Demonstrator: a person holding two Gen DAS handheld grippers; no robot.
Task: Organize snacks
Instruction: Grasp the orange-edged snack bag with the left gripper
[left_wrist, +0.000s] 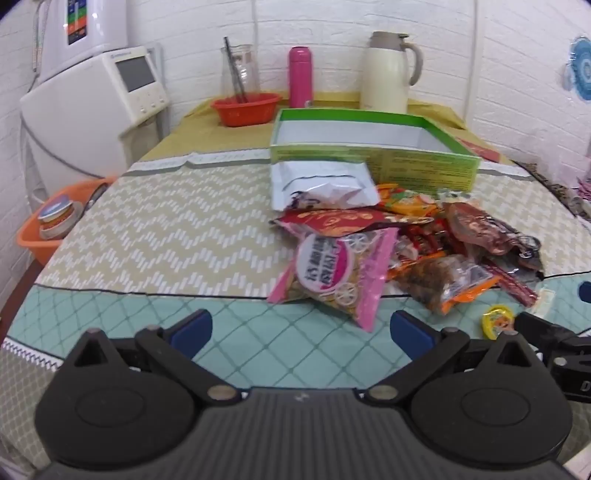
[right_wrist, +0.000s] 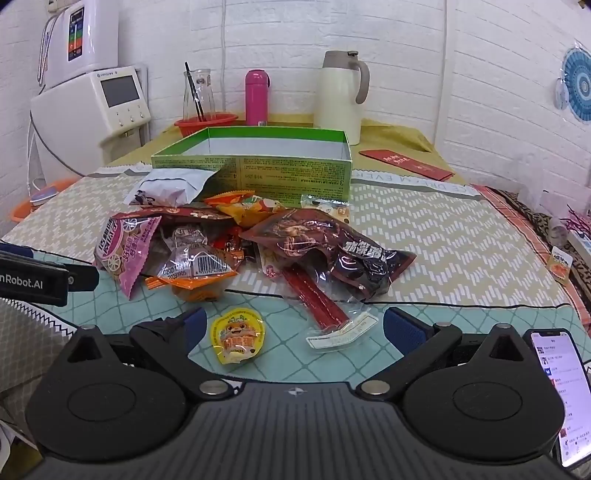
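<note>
A heap of snack packets lies mid-table in front of an open green box (left_wrist: 373, 162) (right_wrist: 258, 173). In the heap are a pink bag (left_wrist: 340, 273) (right_wrist: 120, 251), a white pouch (left_wrist: 321, 184) (right_wrist: 170, 184), a dark red packet (right_wrist: 332, 247) (left_wrist: 484, 229), an orange packet (right_wrist: 199, 269) and a red stick snack (right_wrist: 317, 299). A small yellow round packet (right_wrist: 238, 336) (left_wrist: 496, 319) lies apart, nearest the front. My left gripper (left_wrist: 301, 332) stands open just short of the pink bag. Over the yellow packet and the stick's end my right gripper (right_wrist: 291, 328) stands open, holding nothing.
At the back stand a red bowl (left_wrist: 245, 107), a glass jar (left_wrist: 240, 74), a pink flask (left_wrist: 300, 75) and a cream jug (left_wrist: 388, 72). A red envelope (right_wrist: 406, 164) lies right of the box. A phone (right_wrist: 561, 391) lies at the front right. An orange basin (left_wrist: 48, 229) sits off the table's left.
</note>
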